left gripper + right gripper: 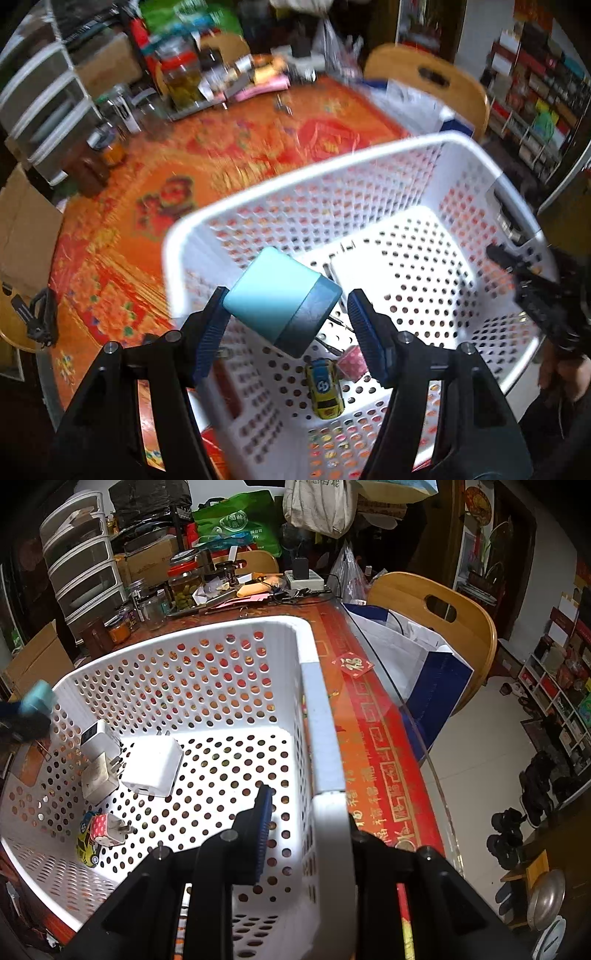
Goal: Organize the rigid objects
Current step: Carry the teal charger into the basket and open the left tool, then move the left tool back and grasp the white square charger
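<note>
A white perforated plastic basket [207, 686] on a red patterned tablecloth [229, 166] is clamped at its smooth rim by the right gripper [314, 830], jaws nearly shut on the wall. Above its near edge, a rounded two-tone blue box [282, 302] is gripped by the left gripper [286, 328], apparently by its corners only. It could slip free and be dropped onto the white charger [153, 771], the plugs or the glossy yellow toy car [325, 387].
</note>
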The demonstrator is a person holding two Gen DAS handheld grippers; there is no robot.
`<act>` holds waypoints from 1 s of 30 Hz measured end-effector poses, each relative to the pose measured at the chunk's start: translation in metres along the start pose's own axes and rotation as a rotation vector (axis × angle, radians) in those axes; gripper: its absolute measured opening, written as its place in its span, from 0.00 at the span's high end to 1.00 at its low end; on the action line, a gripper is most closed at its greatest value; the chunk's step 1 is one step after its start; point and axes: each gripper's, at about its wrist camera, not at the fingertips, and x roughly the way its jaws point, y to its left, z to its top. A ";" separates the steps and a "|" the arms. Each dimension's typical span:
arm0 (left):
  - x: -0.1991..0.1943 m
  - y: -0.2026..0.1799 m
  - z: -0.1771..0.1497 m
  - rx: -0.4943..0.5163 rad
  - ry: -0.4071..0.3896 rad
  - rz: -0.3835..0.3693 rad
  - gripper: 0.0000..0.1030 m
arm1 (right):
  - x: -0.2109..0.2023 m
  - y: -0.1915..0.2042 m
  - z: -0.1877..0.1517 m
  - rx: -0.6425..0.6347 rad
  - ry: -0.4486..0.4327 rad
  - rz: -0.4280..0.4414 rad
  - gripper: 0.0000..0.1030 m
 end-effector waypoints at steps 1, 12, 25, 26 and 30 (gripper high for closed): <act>0.011 -0.004 0.003 0.005 0.033 -0.001 0.39 | 0.000 0.000 0.000 0.001 -0.001 0.004 0.78; 0.070 -0.036 0.002 0.151 0.226 0.073 0.39 | 0.000 0.001 0.000 -0.008 -0.006 0.015 0.78; 0.023 -0.020 0.004 0.108 0.044 0.086 0.23 | -0.001 0.001 0.000 -0.007 -0.004 0.022 0.78; 0.009 -0.012 0.000 0.088 0.005 0.084 0.23 | -0.001 0.000 0.000 -0.007 -0.004 0.021 0.78; -0.057 0.045 -0.046 -0.045 -0.184 0.060 0.01 | -0.001 0.001 0.001 -0.007 -0.005 0.015 0.78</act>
